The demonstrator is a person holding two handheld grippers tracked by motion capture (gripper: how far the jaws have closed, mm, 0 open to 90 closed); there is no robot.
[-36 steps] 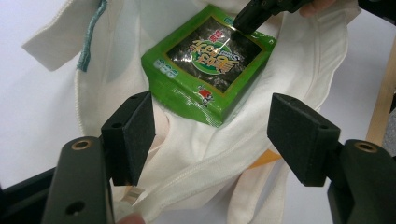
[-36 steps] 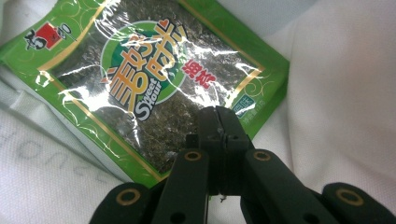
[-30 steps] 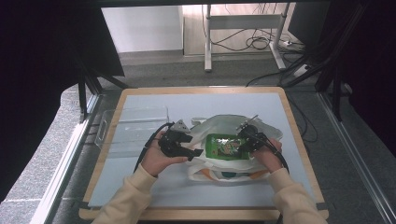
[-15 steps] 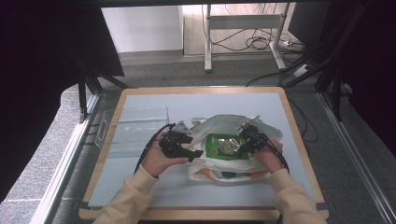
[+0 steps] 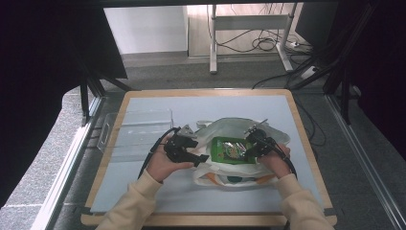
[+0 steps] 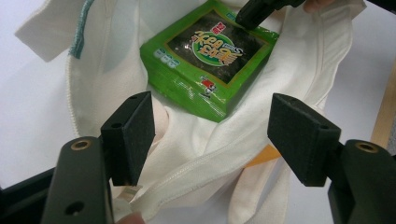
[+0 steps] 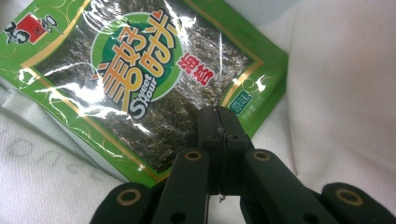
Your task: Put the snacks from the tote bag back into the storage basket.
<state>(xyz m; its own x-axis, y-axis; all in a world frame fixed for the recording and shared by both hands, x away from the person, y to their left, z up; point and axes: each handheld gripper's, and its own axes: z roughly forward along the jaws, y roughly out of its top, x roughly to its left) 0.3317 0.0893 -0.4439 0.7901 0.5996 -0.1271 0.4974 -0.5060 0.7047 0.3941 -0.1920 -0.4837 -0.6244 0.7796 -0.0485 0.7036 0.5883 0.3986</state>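
Observation:
A white cloth tote bag (image 5: 225, 127) lies on the table mat with a green seaweed snack packet (image 5: 229, 150) inside its mouth. My left gripper (image 5: 198, 149) stands open at the bag's left rim; in the left gripper view its fingers (image 6: 130, 135) straddle folds of the bag (image 6: 196, 154) without pressing them, and the packet (image 6: 210, 60) lies just beyond. My right gripper (image 5: 247, 149) is shut, its tip resting on the packet's right end. In the right gripper view the closed jaws of the gripper (image 7: 217, 114) sit on the packet (image 7: 116, 70), with the bag's cloth (image 7: 336, 93) around it.
A clear plastic box (image 5: 136, 129) stands on the mat left of the bag. The table has a wooden rim (image 5: 306, 139). An orange patch (image 5: 210, 178) shows on the bag's near side. Cables and table legs lie on the floor beyond.

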